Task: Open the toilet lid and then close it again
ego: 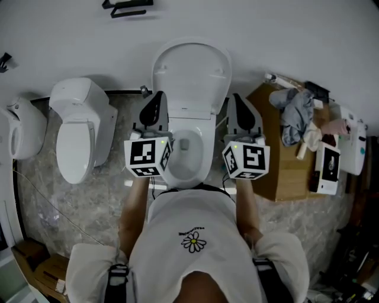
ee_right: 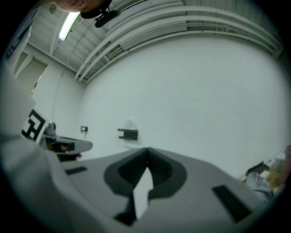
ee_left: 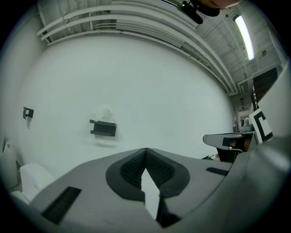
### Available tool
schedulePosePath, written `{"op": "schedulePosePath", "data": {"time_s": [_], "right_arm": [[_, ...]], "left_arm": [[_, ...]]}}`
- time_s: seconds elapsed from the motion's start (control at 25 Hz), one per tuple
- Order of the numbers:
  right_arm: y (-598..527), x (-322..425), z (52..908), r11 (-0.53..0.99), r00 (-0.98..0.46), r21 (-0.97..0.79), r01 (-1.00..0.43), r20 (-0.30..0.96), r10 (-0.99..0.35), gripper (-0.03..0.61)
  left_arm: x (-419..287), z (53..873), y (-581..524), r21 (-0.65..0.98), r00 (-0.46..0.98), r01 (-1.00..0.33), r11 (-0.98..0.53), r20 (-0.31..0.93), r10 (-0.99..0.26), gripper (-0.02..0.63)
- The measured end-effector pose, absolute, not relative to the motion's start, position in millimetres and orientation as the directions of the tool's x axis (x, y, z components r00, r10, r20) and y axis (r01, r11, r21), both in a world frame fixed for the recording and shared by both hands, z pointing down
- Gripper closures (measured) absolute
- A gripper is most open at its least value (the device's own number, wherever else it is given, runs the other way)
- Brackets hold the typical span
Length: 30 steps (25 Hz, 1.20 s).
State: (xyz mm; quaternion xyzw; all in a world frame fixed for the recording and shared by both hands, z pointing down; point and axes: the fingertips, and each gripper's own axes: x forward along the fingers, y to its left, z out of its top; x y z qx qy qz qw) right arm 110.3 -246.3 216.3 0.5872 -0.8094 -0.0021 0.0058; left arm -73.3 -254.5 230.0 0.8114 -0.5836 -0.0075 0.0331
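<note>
wall [ego: 284, 35]: plain white, behind all fixtures; a black bracket [ego: 127, 7] is mounted on it above the centre toilet.
floor [ego: 53, 195]: grey marbled tile.
person [ego: 192, 239]: stands facing the centre toilet in a white top with a daisy print, one gripper in each hand.
toilet [ego: 188, 155]: white, centre of the head view, directly in front of the person, bowl exposed.
toilet lid [ego: 190, 74]: raised, standing upright against the wall side, behind the bowl; neither gripper touches it.
wooden cabinet [ego: 284, 171]: just right of the toilet; a grey cloth [ego: 296, 115] and small items lie on top.
second toilet [ego: 80, 127]: white, left of the centre one, lid down.
left gripper [ego: 155, 100]: held level over the left flank of the bowl, pointing at the wall; jaws pressed together at the tips, nothing between them.
right gripper [ego: 238, 102]: held level over the right flank of the bowl, beside the cabinet; jaws pressed together at the tips, nothing between them.
left gripper view: closed left gripper [ee_left: 145, 152] faces the bare wall and the bracket [ee_left: 103, 128].
right gripper view: closed right gripper [ee_right: 147, 152] faces the same wall and bracket [ee_right: 128, 134].
</note>
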Motion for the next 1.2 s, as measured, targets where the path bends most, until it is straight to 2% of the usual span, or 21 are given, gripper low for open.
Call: {"op": "schedulePosePath", "data": {"time_s": [0.92, 1.08, 1.12, 1.2], "right_arm": [[-238, 91, 240, 0.381, -0.382, -0.033, -0.924, 0.063, -0.922, 0.549], [-262, 91, 249, 0.404, -0.402, -0.009, -0.915, 0.118, -0.908, 0.546], [-271, 91, 253, 0.406, -0.402, 0.004, -0.914, 0.136, -0.906, 0.546], [-294, 95, 258, 0.401, -0.390, 0.040, -0.915, 0.158, -0.907, 0.536]], "left_arm": [[-72, 239, -250, 0.043, 0.269, -0.963, -0.268, 0.033, -0.963, 0.594], [-73, 239, -279, -0.009, 0.275, -0.961, -0.275, 0.046, -0.960, 0.592], [-74, 239, -289, -0.025, 0.283, -0.958, -0.284, 0.050, -0.958, 0.586], [-75, 240, -312, -0.041, 0.306, -0.950, -0.309, 0.067, -0.950, 0.518]]}}
